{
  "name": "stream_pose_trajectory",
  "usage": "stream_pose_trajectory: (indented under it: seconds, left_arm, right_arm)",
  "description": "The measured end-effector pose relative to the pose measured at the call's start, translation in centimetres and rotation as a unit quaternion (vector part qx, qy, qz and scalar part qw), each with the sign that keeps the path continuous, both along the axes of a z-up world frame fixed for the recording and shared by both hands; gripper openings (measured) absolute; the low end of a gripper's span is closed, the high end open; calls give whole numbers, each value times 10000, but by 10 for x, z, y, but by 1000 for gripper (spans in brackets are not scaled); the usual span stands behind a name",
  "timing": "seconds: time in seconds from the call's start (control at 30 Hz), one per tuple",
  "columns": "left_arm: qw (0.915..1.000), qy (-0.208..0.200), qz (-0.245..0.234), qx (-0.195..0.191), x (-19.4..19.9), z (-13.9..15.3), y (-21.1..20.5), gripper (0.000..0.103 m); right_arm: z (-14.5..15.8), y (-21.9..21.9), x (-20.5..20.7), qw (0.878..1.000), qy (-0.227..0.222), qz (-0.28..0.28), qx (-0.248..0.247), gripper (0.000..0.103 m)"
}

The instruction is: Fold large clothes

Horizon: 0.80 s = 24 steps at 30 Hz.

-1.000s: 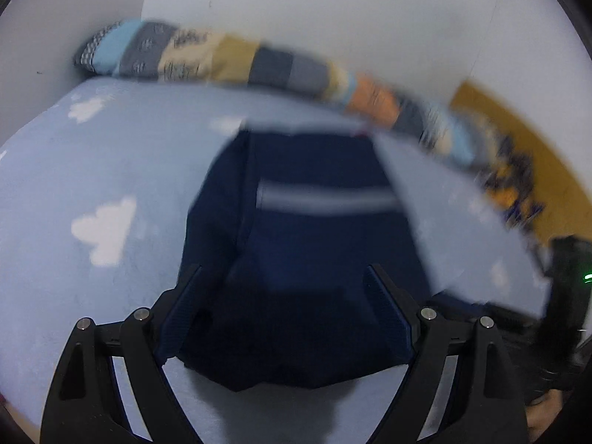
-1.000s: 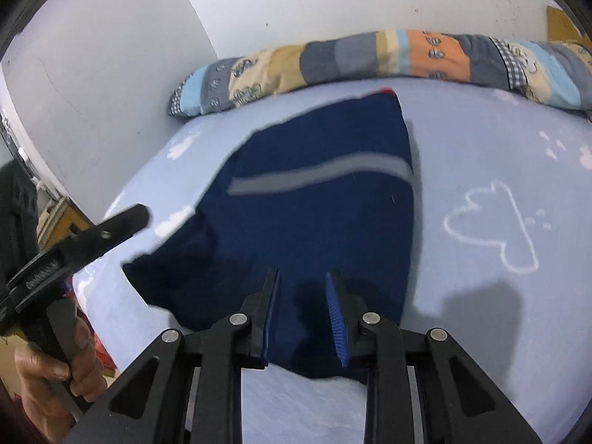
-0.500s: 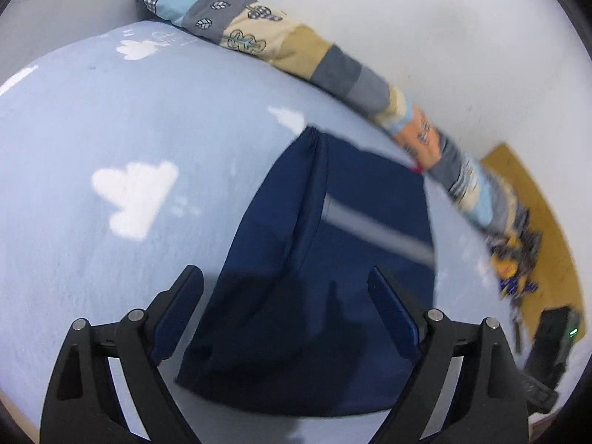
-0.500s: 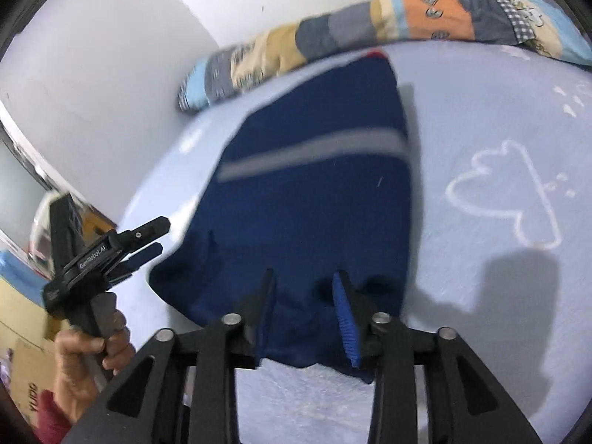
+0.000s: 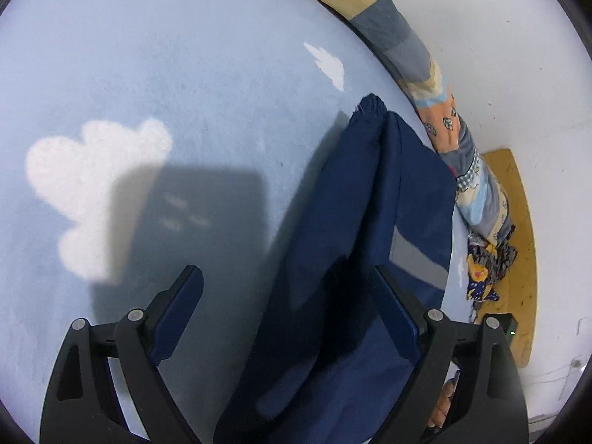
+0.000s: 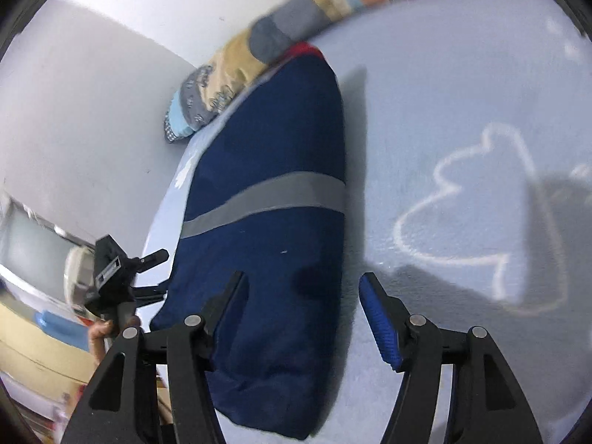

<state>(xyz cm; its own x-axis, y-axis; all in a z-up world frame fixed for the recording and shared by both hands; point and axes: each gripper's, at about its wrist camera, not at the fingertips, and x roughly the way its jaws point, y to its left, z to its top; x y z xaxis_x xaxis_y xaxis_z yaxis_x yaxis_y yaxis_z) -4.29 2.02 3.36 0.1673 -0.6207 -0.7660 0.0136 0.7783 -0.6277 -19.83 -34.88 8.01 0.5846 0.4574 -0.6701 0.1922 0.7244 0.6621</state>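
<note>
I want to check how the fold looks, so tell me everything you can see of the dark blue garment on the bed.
The dark blue garment is a soft-looking navy piece folded into a long, narrow bundle with one grey band across it and a bit of red at its far end. It lies flat on the light blue cloud-print bedspread, its far end near the patchwork bolster by the wall. One lengthwise fold ridge shows in the left wrist view. The right gripper, jaws opening, straddles its near end without pinching; the left gripper is open over it.
</note>
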Motion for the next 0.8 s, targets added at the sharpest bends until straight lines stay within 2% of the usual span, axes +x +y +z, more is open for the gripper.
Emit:
stream_pose_trajectory:
  seconds: [0.1, 0.17, 0.2, 0.33, 0.4, 0.47, 0.57, 0.6, 0.63, 0.67, 0.7, 0.73, 0.77, 0.8]
  left_arm:
    - [9980, 102, -206, -587, 2, 0, -8, 92]
    - [9969, 103, -392, -681, 5, 0, -16, 92]
    - [9960, 139, -478, -740, 5, -2, -20, 92]
    - [9933, 333, -758, -807, 3, -10, -30, 93]
    - [9915, 305, -867, -918, 3, -9, -38, 103]
    - [9914, 269, -906, -906, 3, -10, -43, 103]
    - [9938, -163, -908, -626, -5, -5, -64, 103]
    - [9925, -324, -1071, -486, -9, 0, -78, 88]
    - [9919, -451, -1163, -260, -12, 3, -88, 79]
    - [9905, -621, -1224, 115, -17, 8, -99, 75]
    - [9887, -786, -1237, 314, -23, 16, -106, 68]
    - [9879, -885, -1212, 389, -26, 22, -109, 63]
    - [9876, -953, -1166, 453, -29, 30, -111, 54]
    - [9876, -1008, -1139, 388, -33, 39, -113, 49]
  right_arm:
    - [-10, 1, 16, 9994, -5, 86, 326, 65]
    - [-17, 6, 29, 9994, 62, 207, 252, 67]
    - [-20, 7, 33, 9993, 61, 229, 285, 72]
    - [-35, 9, 49, 9963, 61, 363, 780, 75]
    - [-37, 16, 60, 9960, -2, 497, 739, 81]
    - [-35, 27, 71, 9963, -116, 692, 497, 83]
    - [-29, 42, 76, 9953, -307, 901, 154, 82]
    - [-25, 45, 76, 9955, -350, 879, 55, 78]
    - [-20, 46, 74, 9954, -441, 850, -7, 71]
    - [-14, 46, 73, 9951, -516, 844, -46, 51]
    - [-6, 47, 73, 9948, -506, 872, -153, 44]
    - [1, 49, 71, 9941, -503, 905, -326, 41]
    - [11, 51, 66, 9925, -584, 949, -501, 38]
    - [16, 52, 63, 9918, -633, 957, -570, 38]
